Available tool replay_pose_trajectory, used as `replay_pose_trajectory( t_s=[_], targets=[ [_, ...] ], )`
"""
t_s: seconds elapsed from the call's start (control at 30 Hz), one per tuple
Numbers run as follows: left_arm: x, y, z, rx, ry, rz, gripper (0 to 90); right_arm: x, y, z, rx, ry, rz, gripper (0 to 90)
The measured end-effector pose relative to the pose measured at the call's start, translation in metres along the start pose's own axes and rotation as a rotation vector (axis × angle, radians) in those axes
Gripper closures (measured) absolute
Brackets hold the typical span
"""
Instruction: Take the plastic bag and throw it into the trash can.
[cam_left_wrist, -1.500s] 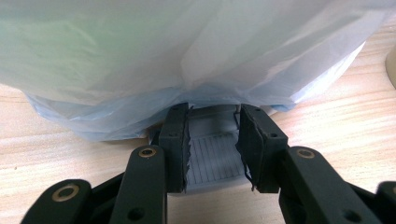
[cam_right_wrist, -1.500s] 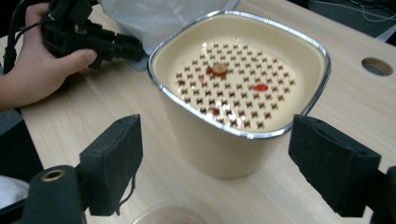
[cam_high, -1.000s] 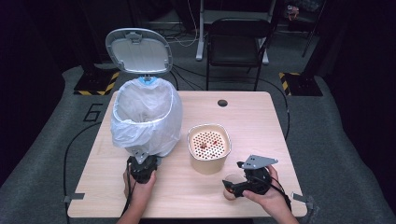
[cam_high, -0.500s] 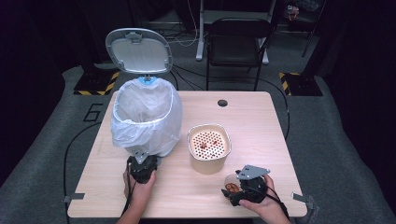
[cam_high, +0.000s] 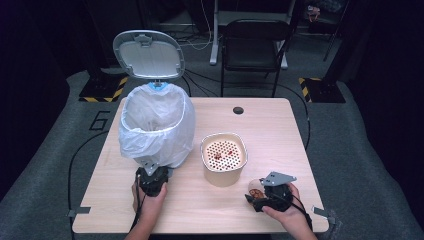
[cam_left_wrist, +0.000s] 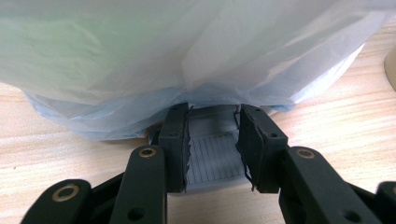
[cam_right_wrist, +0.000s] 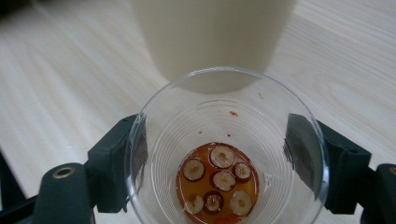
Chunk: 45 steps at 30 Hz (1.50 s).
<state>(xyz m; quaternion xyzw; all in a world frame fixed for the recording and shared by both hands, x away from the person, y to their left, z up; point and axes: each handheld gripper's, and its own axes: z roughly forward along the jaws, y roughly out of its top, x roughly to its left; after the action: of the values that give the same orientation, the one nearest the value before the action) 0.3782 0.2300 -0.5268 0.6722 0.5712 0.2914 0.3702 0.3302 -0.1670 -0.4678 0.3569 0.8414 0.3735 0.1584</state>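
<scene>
A pedal bin (cam_high: 156, 125) lined with a white bag (cam_left_wrist: 187, 51) stands on the left of the table, its grey lid (cam_high: 148, 55) raised. My left gripper (cam_high: 151, 176) sits at the bin's foot. In the left gripper view its jaws (cam_left_wrist: 214, 140) close on the sides of the grey ribbed pedal (cam_left_wrist: 212, 156). My right gripper (cam_high: 261, 194) is near the table's front right, shut on a clear plastic cup (cam_high: 255, 187). In the right gripper view the cup (cam_right_wrist: 224, 140) holds a little red liquid and several round fruit slices (cam_right_wrist: 219, 184).
A cream bucket with a perforated insert (cam_high: 224, 155) stands mid-table, just beyond the cup, and looms close as the cream bucket (cam_right_wrist: 215, 32) in the right gripper view. The wooden table (cam_high: 270, 130) has a cable hole (cam_high: 238, 110) at the back. A black chair (cam_high: 255, 40) stands behind.
My right gripper has drawn slightly toward the table's front edge and levelled out, with the cup still in it. The left gripper and the bin lid have not moved.
</scene>
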Motion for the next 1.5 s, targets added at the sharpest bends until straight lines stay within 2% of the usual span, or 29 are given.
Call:
replay_pose_trajectory(
  t_s=[0.27,0.47,0.63,0.7,0.73,1.0,1.13,1.27,1.4,1.47,1.5],
  targets=[
    [0.000,0.000,0.000,0.004,-0.002,0.001,63.5,-0.043,0.000,-0.002,0.003,-0.078,0.076,21.4],
    [0.000,0.000,0.000,0.001,0.000,0.000,63.5,-0.069,0.001,-0.001,0.000,-0.133,0.134,21.3],
    [0.000,0.000,0.000,0.003,-0.001,0.002,63.5,-0.084,0.000,0.000,-0.005,-0.150,0.170,21.0],
    [0.000,0.000,0.000,0.000,0.001,0.001,63.5,-0.088,-0.001,0.000,-0.011,-0.154,0.169,20.5],
    [0.000,0.000,0.000,0.001,0.000,0.001,63.5,-0.090,-0.001,0.000,-0.016,-0.153,0.188,20.1],
    [0.000,0.000,0.000,0.000,0.001,0.001,63.5,-0.093,0.000,-0.001,-0.023,-0.162,0.200,6.7],
    [0.000,0.000,0.000,0.002,-0.001,0.002,63.5,-0.093,0.007,-0.007,-0.033,-0.158,0.193,6.7],
    [0.000,0.000,0.000,0.000,0.001,0.001,63.5,-0.091,0.018,-0.017,-0.069,-0.176,0.177,7.2],
    [0.000,0.000,0.000,0.004,-0.001,0.002,63.5,-0.082,0.038,-0.024,-0.103,-0.158,0.155,15.9],
    [0.000,0.000,0.000,0.004,-0.001,0.002,63.5,-0.076,0.051,-0.024,-0.116,-0.120,0.139,29.8],
    [0.000,0.000,0.000,0.001,0.001,-0.001,63.5,-0.074,0.057,-0.023,-0.128,-0.095,0.132,33.0]
  ],
)
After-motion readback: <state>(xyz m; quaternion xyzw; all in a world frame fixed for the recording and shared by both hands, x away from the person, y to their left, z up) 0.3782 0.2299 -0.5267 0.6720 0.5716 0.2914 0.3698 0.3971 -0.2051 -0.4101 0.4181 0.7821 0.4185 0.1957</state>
